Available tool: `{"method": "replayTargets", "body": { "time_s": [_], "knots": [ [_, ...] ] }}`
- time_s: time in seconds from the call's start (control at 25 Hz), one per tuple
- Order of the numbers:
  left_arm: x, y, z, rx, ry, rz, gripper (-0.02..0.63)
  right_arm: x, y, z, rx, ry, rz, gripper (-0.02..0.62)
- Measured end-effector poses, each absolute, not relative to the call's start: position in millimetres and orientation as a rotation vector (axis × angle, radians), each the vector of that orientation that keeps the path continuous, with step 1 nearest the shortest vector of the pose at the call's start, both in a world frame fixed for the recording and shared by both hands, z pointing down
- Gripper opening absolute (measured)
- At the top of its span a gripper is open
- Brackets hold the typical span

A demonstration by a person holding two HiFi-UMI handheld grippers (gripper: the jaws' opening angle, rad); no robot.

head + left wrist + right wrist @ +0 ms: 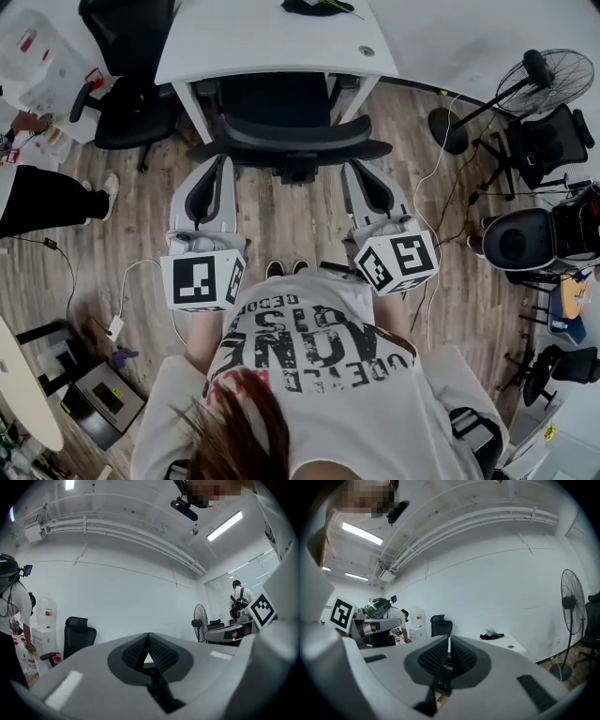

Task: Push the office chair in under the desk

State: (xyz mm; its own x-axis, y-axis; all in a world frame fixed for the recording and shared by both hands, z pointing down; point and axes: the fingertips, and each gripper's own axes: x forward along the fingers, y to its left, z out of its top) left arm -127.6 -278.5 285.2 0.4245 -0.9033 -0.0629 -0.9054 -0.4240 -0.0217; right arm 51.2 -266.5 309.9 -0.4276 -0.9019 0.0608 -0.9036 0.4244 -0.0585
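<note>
The black office chair (289,139) stands tucked under the white desk (272,42), with only its curved backrest and base showing in the head view. My left gripper (223,164) and right gripper (354,171) point at the backrest from the near side, one on each end of it. Whether their tips touch the chair I cannot tell. Both are shut with nothing between the pads: the left gripper (149,638) and the right gripper (449,643) each show their ribbed pads pressed together. In both gripper views the chair is hidden below the jaws.
A second black chair (127,98) stands left of the desk, with a person's leg (47,197) beside it. A floor fan (553,80), more chairs and a black machine (525,239) crowd the right. Cables cross the wooden floor (281,220). A dark bundle (491,635) lies on the desk.
</note>
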Motion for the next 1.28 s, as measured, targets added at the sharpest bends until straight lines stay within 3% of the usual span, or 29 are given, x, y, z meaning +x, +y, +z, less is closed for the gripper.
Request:
{"method": "replayTargets", "body": {
  "time_s": [0.56, 1.28],
  "knots": [
    [-84, -267, 271, -2.643, 1.626, 0.086, 0.012, 39, -267, 270, 1.506, -2.736, 0.05, 0.026],
    [-68, -284, 269, -2.672, 1.573, 0.122, 0.012, 48, -279, 281, 1.472, -2.699, 0.033, 0.026]
  ]
}}
